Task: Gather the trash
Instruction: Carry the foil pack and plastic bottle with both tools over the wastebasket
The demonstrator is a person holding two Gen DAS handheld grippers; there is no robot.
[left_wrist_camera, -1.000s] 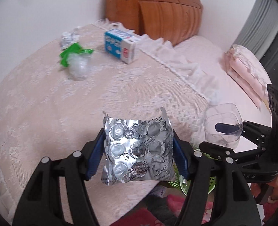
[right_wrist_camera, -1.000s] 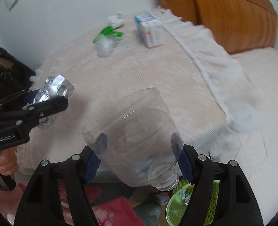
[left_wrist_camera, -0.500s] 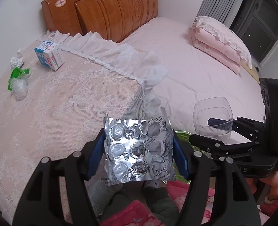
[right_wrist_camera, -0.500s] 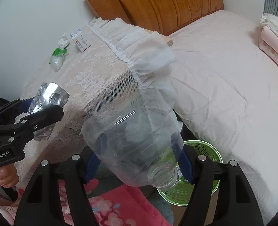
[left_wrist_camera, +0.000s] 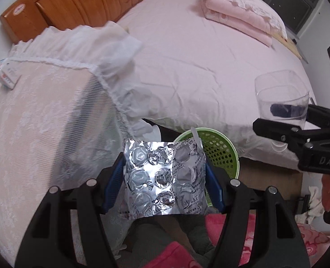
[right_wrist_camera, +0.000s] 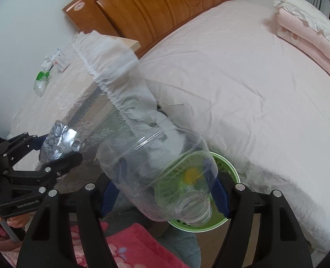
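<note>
The view has swung from the lace-covered table [left_wrist_camera: 30, 116] toward the pink bed [left_wrist_camera: 198, 67], and the green bin [left_wrist_camera: 228, 154] on the floor between them is now in front of both grippers. One second ago only the table top with the trash was ahead; now the bin opening is directly below the carried items. To my judgement the carry is almost finished and the next step is to let go over the bin.

The left gripper [left_wrist_camera: 165, 178] keeps its jaws closed at half width on the blister pack [left_wrist_camera: 162, 178], and the right gripper [right_wrist_camera: 165, 183] holds the bottle [right_wrist_camera: 156, 174] in the same way; neither grip has changed during the last second.

The bottle is clear plastic without a cap, and it seems cut open at the far end. It lies tilted between the blue pads, with the neck pointing down toward the camera, and the bin shows through its wall. The blister pack is a silver foil sheet with all pockets pushed out and torn, held by its two side edges, flat toward the camera, in front of the left half of the bin.

On the table there are still a small carton [right_wrist_camera: 61, 61], a crumpled paper [right_wrist_camera: 46, 63] and a green and clear wrapper [right_wrist_camera: 41, 81], so more trips will be needed.
</note>
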